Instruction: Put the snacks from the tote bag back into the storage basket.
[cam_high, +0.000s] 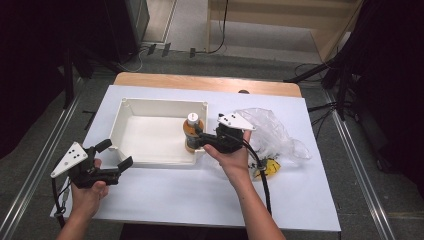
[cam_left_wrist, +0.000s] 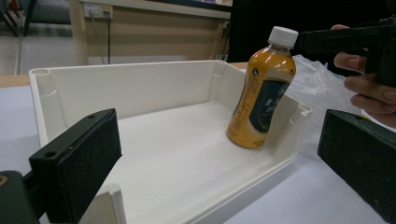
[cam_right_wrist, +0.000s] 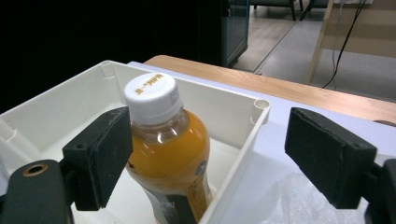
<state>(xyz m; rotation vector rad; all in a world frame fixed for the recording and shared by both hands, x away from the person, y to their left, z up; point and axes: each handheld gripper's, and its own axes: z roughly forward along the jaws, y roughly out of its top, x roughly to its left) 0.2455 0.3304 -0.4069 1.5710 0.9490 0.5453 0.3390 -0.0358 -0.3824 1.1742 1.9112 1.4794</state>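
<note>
- Inside the white tray (cam_high: 150, 107), against its right wall, we have the orange drink bottle (cam_high: 192, 131) standing with a slight lean toward that wall, white cap (cam_right_wrist: 152, 97) on top.
- Our right gripper (cam_high: 200, 140) has its jaws spread wide; one pad sits just beside the bottle's shoulder, while the other hangs outside the tray wall, over the table (cam_high: 200, 190), so nothing is clamped.
- We judge this to be the release of the bottle in the tray; to do it well, we draw the right gripper straight back and up, keeping the near pad from brushing the cap, since a leaning bottle tips easily.
- We watch that the outer jaw does not catch the tray rim or the crumpled plastic bag (cam_high: 272, 131) lying just right of the tray.
- Our left gripper (cam_high: 113, 159), jaws also spread and empty, hovers at the tray's near left corner; we keep it close enough to steady the tray if it slides.
</note>
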